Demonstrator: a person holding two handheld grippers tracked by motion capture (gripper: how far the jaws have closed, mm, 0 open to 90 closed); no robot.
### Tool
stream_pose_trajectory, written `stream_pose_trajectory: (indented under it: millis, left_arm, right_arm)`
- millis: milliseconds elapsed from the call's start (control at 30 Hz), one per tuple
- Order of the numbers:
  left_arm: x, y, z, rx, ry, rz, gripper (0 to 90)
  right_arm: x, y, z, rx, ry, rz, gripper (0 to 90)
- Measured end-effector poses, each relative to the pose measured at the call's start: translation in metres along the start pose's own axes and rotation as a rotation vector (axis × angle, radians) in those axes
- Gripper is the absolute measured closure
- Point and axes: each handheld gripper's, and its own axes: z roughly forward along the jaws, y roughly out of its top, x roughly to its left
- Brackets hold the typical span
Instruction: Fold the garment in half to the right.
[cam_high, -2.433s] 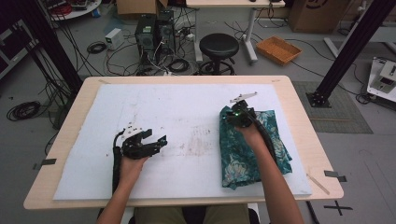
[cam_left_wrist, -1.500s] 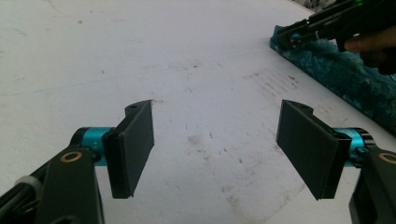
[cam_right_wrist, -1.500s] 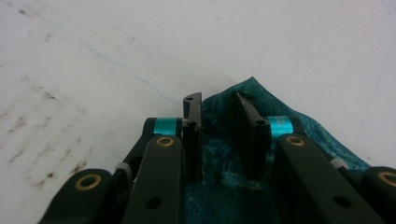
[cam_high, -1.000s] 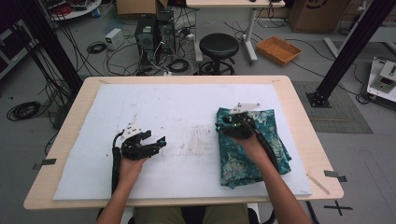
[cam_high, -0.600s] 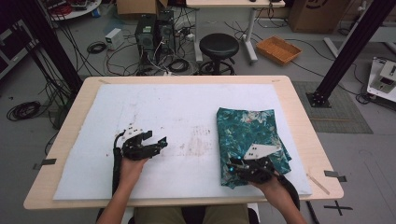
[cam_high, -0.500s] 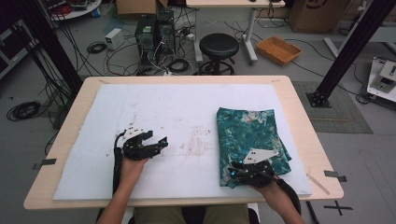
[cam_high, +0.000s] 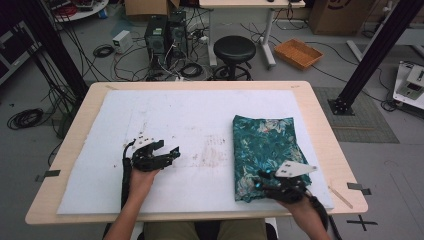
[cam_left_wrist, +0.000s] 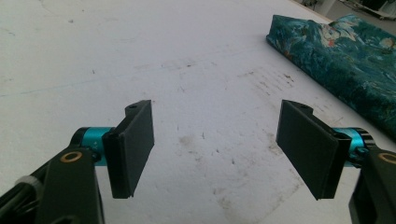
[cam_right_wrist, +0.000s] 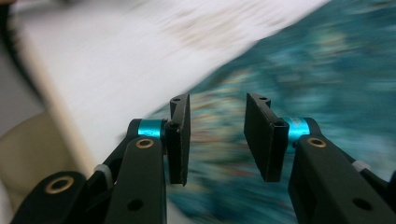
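Observation:
A folded teal floral cloth (cam_high: 265, 150) lies as a rectangle on the right half of the white mat (cam_high: 190, 125). My right gripper (cam_high: 259, 181) sits low at the cloth's near left corner, pointing left. In the blurred right gripper view its jaws (cam_right_wrist: 217, 135) have just been opening; a narrow gap shows between them, with the cloth (cam_right_wrist: 327, 70) beneath and nothing pinched. My left gripper (cam_high: 167, 148) rests on the mat at the left, well apart from the cloth. Its jaws (cam_left_wrist: 224, 149) stand wide open over bare stained mat, and the cloth's (cam_left_wrist: 345, 60) folded edge lies far to the right.
The mat covers most of the wooden table (cam_high: 320, 120). A thin wooden stick (cam_high: 340, 196) lies at the near right edge. Beyond the far edge are a black stool (cam_high: 234, 50), computer boxes and floor cables. Bare mat stretches between the two grippers.
My right hand has come back from the cloth's far left corner to its near edge. The cloth now lies flatter, as a neat rectangle. The left gripper has stayed put.

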Motion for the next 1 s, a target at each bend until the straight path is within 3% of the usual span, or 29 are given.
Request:
stream_pose_trajectory:
  millis: [33, 67, 133, 200, 300, 367, 533, 633, 733, 833, 1000]
  left_arm:
    - [0.0, 0.0, 0.0, 0.002, 0.0, 0.002, 27.8]
    - [0.0, 0.0, -0.001, 0.001, 0.001, 0.004, 27.7]
    - [0.0, 0.0, -0.001, -0.002, 0.003, 0.002, 27.7]
    - [0.0, 0.0, -0.001, -0.004, 0.002, -0.001, 27.7]
    - [0.0, 0.0, 0.0, -0.007, 0.003, -0.003, 27.8]
    - [0.0, 0.0, -0.001, -0.004, 0.004, -0.001, 27.7]
    - [0.0, 0.001, -0.001, -0.007, 0.004, 0.0, 27.7]
    - [0.001, 0.001, -0.001, -0.011, 0.007, -0.001, 27.7]
    - [0.002, 0.002, -0.002, -0.034, 0.003, 0.002, 27.7]
    - [0.002, 0.003, -0.004, -0.051, 0.008, 0.022, 27.7]
    - [0.004, 0.002, -0.005, -0.067, 0.027, 0.045, 27.8]
  right_arm:
    - [-0.007, -0.002, -0.005, 0.011, -0.085, 0.011, 63.6]
    - [-0.021, -0.008, -0.012, 0.063, -0.238, 0.011, 65.0]
    - [-0.037, -0.019, -0.015, 0.137, -0.348, 0.028, 66.1]
    - [-0.049, -0.031, -0.017, 0.193, -0.403, 0.06, 67.5]
    - [-0.058, -0.042, -0.023, 0.198, -0.413, 0.095, 67.8]
    - [-0.06, -0.042, -0.026, 0.214, -0.432, 0.106, 66.6]
    - [-0.064, -0.039, -0.031, 0.222, -0.427, 0.156, 65.6]
    - [-0.068, -0.03, -0.038, 0.111, -0.379, 0.194, 59.3]
    - [-0.076, -0.014, -0.038, 0.026, -0.384, 0.188, 54.2]
    - [-0.095, 0.007, -0.021, 0.001, -0.387, 0.134, 55.5]
    - [-0.135, 0.026, 0.025, 0.057, -0.375, 0.143, 61.7]
